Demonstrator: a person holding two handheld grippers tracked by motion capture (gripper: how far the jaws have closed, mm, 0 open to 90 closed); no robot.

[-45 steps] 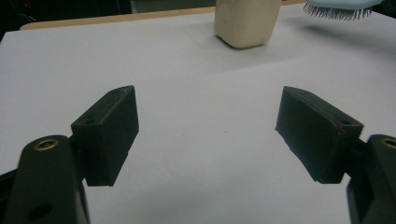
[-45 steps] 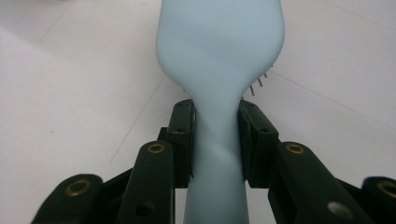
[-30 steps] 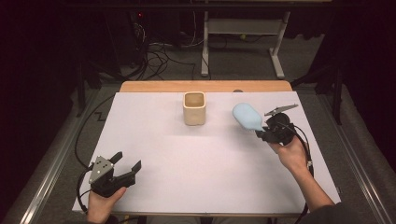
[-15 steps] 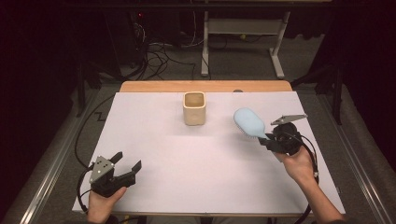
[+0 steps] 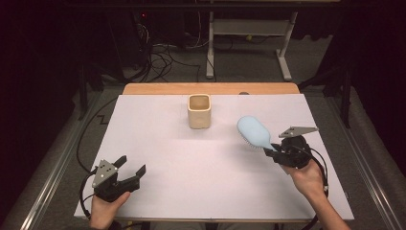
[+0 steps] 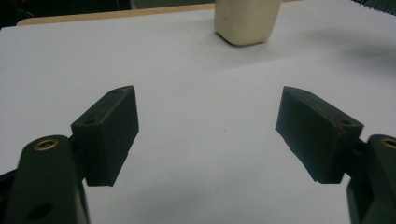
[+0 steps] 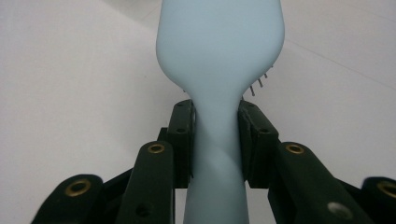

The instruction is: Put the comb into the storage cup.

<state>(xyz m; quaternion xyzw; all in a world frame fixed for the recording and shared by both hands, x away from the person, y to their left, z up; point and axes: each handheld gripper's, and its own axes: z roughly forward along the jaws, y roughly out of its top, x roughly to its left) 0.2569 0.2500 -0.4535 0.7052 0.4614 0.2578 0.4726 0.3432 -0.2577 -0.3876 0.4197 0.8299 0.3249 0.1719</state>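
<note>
A light blue hairbrush point(image 5: 253, 132) hangs above the white table on the right, its head toward the cup and bristles facing down. My right gripper point(image 5: 271, 151) is shut on its handle; in the right gripper view the pads point(image 7: 184, 135) clamp the hairbrush point(image 7: 219, 70) handle from both sides. A cream square cup point(image 5: 199, 110) stands upright at the table's back centre, also seen as the cup point(image 6: 246, 19) in the left gripper view. My left gripper point(image 5: 130, 169) rests near the front left corner, open, with nothing between its fingers point(image 6: 108, 131).
The white sheet point(image 5: 167, 158) covers the table, with a wooden strip point(image 5: 158, 89) along its far edge. Cables point(image 5: 163, 57) and a metal desk frame point(image 5: 249, 43) lie on the dark floor beyond. Rails run along both table sides.
My right gripper has drawn back toward the front of the table and slightly right, carrying the hairbrush with it. The left gripper has stayed still.
</note>
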